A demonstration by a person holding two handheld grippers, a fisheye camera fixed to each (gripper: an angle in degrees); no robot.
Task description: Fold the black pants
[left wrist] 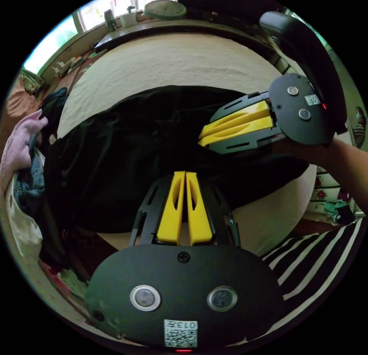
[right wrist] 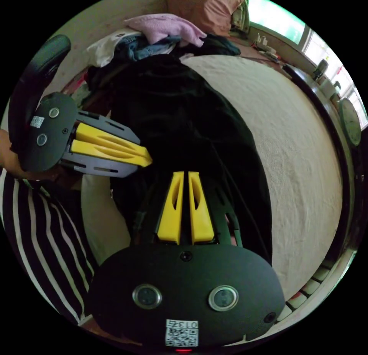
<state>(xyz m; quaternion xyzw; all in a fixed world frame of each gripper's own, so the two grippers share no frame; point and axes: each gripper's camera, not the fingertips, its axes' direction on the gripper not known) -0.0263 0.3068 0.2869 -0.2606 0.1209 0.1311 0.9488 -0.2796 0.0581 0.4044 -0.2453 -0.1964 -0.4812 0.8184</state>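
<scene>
The black pants (left wrist: 126, 148) lie spread across a beige bed (left wrist: 172, 59); in the right gripper view the pants (right wrist: 184, 113) run away from me towards a heap of clothes. My left gripper (left wrist: 186, 173) hovers over the pants' near edge with its yellow jaws pressed together, and I see no cloth between them. My right gripper (left wrist: 200, 138) comes in from the right, also shut, low over the pants. In the right gripper view my right gripper (right wrist: 186, 173) is shut above the dark cloth, and my left gripper (right wrist: 148, 160) sits to its left, jaws together.
A heap of clothes (left wrist: 23, 159) with pink, denim and white pieces lies at the pants' far end (right wrist: 161, 33). A windowsill with a round clock (left wrist: 165, 9) runs behind the bed. The person's striped garment (left wrist: 314, 255) is at the bed's near side.
</scene>
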